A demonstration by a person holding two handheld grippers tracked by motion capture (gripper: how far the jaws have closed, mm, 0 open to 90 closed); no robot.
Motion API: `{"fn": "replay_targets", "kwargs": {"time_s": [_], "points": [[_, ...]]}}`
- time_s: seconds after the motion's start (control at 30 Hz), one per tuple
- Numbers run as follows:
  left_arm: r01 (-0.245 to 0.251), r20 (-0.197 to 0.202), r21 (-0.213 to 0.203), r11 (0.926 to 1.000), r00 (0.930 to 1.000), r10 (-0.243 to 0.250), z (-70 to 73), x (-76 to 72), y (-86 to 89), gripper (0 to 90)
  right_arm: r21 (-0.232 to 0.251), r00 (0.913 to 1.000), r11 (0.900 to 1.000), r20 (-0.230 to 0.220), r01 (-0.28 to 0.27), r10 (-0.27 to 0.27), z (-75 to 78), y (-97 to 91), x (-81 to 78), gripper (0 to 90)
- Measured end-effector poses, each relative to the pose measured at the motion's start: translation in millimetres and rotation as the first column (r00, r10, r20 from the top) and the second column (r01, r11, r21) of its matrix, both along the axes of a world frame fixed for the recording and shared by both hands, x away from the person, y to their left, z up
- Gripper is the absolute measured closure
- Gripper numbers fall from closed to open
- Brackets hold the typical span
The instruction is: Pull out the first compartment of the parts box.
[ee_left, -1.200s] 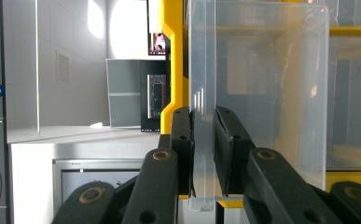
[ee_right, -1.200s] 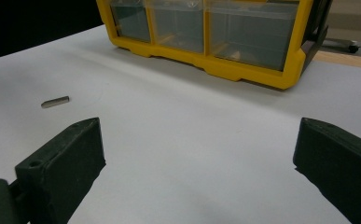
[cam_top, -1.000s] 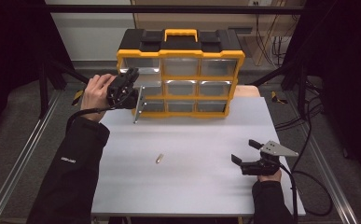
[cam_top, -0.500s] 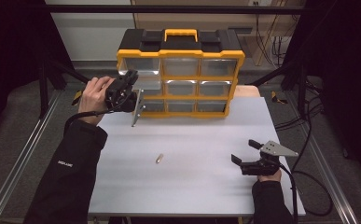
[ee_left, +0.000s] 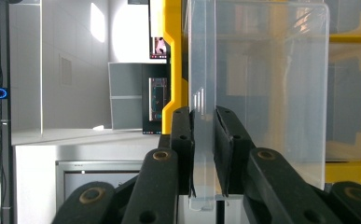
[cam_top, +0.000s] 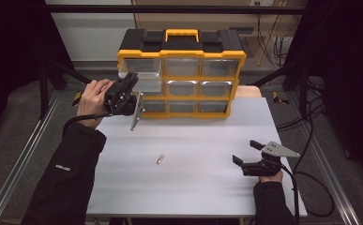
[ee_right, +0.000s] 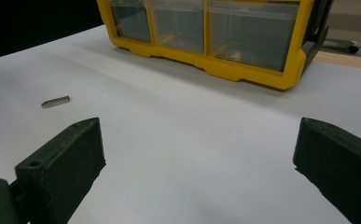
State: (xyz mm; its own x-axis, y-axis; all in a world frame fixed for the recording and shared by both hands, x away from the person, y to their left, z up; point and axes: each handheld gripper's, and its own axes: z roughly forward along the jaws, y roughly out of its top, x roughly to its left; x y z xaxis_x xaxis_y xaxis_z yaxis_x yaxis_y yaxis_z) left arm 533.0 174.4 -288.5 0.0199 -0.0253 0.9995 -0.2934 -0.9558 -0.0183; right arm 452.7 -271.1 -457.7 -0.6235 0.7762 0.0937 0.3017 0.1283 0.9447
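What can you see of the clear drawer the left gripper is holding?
The clear drawer is see-through plastic, looks empty, and is pulled partway out of the top-left slot of the yellow organiser. The left gripper is shut on its front lip, one black jaw on each side. Nothing else touches it.

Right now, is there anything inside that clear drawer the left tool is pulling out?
The clear drawer, pinched by its front lip in the left tool, looks empty through its wall. Its back end stays hidden inside the yellow organizer.
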Motion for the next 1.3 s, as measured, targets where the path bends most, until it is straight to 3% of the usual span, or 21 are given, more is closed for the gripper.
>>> {"fn": "replay_targets", "kwargs": {"time_s": [0.7, 1.07, 1.3], "points": [[0.006, 0.004, 0.01, 0.9999, 1.0, -0.006, -0.9, -16.3, 3.1, 77.9, -0.002, 1.0, 1.0, 0.002, -0.001, 0.001, 0.0, 0.5, -0.1, 2.1], [0.005, 0.012, 0.003, 1.0, 0.9999, -0.005, -3.3, -17.1, 2.7, 77.5, -0.003, 1.0, 1.0, 0.0, -0.004, 0.004, -0.1, 0.7, 0.0, 2.1], [0.004, -0.004, 0.004, 1.0, 1.0, -0.004, -1.6, -17.0, 2.8, 76.7, -0.003, 1.0, 1.0, -0.001, -0.003, 0.003, -0.1, 0.8, -0.1, 2.1]]}}
